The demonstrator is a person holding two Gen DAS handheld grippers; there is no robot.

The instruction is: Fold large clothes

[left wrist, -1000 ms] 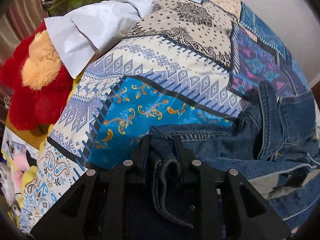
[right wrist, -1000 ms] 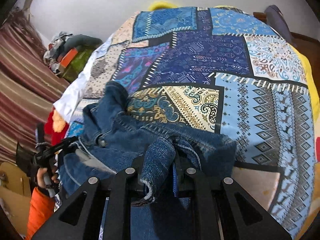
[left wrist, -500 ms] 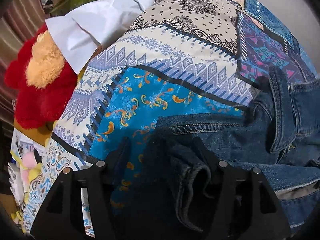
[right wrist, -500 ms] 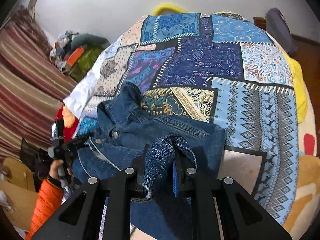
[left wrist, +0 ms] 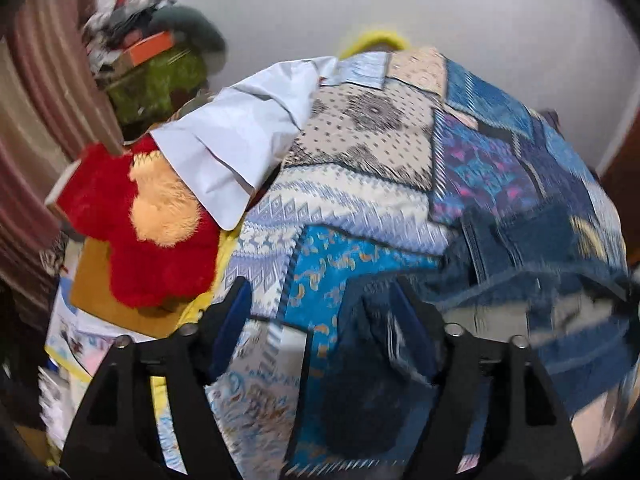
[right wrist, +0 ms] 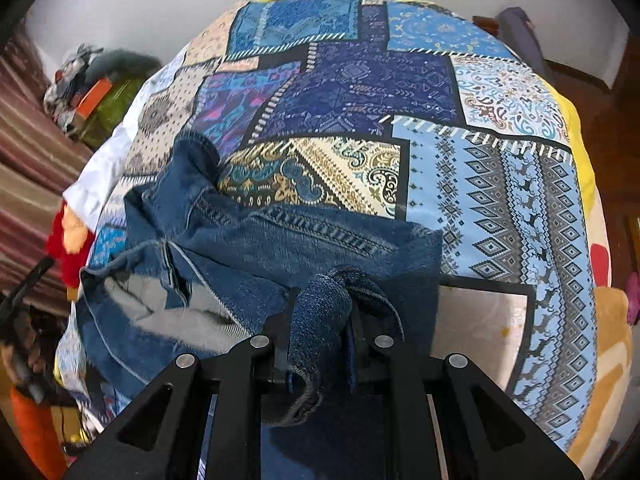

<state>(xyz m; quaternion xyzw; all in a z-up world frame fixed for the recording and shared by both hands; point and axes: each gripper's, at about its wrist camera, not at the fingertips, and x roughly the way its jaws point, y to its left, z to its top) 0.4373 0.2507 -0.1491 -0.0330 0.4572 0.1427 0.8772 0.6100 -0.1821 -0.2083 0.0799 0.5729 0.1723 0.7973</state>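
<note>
Since a sec ago the left gripper (left wrist: 320,304) has let go of the denim jacket (right wrist: 280,248) & lifted away; its jaws, then pinching a denim fold, are opening wide now w/ nothing pressed between them, though blurred dark denim lies below the gap. Right gripper (right wrist: 320,316) hasn't budged: fingers pressed together, pinching a bunched denim hem.

Jacket lies crumpled on the patchwork bedspread (right wrist: 500,200), on the near part of the spread by both grippers, collar toward the far wall, grey lining showing at its left side. Off the bedspread's left edge: white pillow (left wrist: 240,144), then red plush toy (left wrist: 132,224) just below it. Orange sleeve (right wrist: 36,432) at the spread's near-left corner in the right wrist view.
</note>
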